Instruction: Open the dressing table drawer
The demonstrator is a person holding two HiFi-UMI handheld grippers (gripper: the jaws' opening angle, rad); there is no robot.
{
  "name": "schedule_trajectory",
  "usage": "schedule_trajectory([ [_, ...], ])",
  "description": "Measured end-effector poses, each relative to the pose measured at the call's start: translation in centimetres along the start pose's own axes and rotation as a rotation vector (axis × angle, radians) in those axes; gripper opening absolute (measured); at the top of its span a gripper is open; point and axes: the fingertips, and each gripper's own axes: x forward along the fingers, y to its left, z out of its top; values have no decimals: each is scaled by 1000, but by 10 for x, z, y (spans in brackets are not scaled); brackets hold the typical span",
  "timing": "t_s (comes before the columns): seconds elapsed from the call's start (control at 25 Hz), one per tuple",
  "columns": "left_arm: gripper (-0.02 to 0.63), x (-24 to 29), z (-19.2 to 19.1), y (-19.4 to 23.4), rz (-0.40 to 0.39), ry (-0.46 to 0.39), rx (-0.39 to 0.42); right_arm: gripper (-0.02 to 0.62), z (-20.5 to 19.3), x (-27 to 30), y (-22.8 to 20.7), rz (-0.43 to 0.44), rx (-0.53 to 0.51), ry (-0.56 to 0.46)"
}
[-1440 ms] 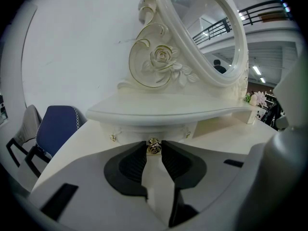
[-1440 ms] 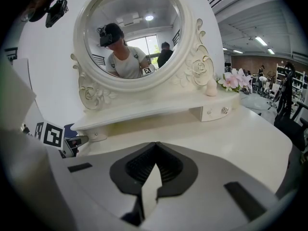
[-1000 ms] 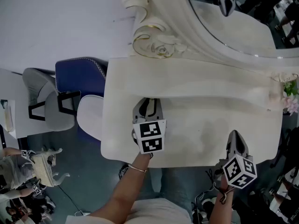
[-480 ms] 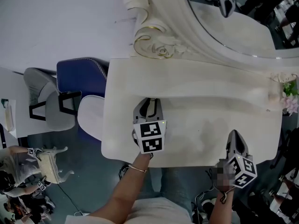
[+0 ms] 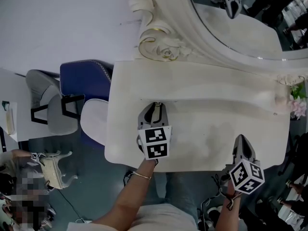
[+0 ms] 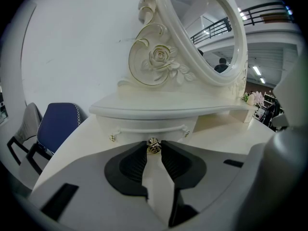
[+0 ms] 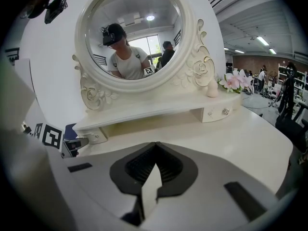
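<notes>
Head view: the left gripper is held over the cream desk near 6 o'clock, its tip at the edge of the raised shelf. The right gripper is seen at 4 o'clock and the oval mirror at 1 o'clock.

Left gripper view: the jaws are clamped on the small gilt knob of the drawer, which is set under the shelf (towards its left end).

Right gripper view: the jaws are pressed together and empty, above the desk.
</notes>
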Motion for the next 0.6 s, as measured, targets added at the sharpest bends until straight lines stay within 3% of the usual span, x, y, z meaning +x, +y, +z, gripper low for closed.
schedule_trajectory([
  [0.6, 105, -5, -5, -1, 5, -3, -11, 8, -3, -4, -1, 11, -7, 3],
])
